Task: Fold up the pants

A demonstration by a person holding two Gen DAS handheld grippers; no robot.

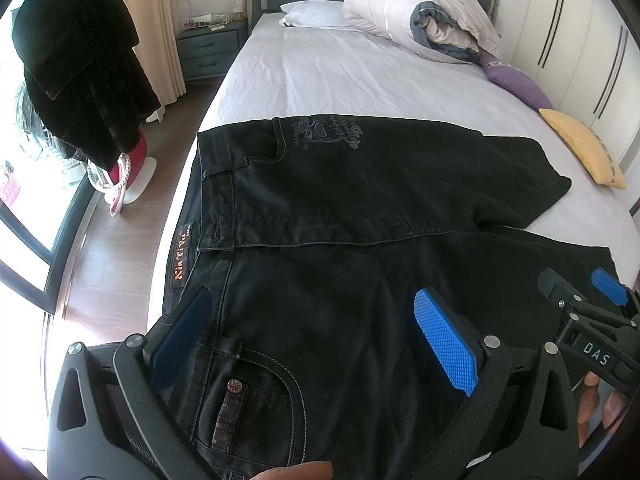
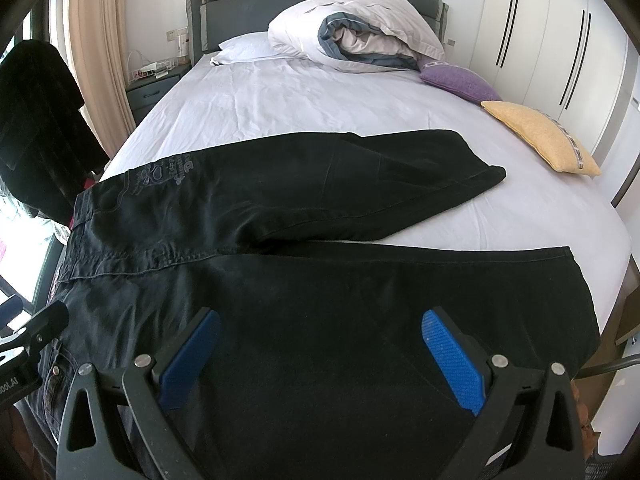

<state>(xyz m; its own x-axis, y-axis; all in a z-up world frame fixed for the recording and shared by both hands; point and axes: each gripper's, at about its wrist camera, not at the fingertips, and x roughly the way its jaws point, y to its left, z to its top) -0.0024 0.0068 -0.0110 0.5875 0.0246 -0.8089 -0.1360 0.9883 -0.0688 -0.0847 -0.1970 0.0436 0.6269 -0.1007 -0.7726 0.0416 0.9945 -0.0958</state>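
Both tongs, left [image 1: 316, 328] and right [image 2: 320, 354], are hovering apart over spread pants [image 2: 280, 208]; likely gripping near leg next, folding lengthwise.

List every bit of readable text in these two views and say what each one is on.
"DAS": white letters on the right gripper, seen in the left wrist view.
"Xin Yi Yu", roughly: orange letters on the waistband patch of the black pants.
"oot.AI", cut off by the frame edge: on the left gripper, right wrist view.
Grey embroidery near the pocket: lettering unreadable.
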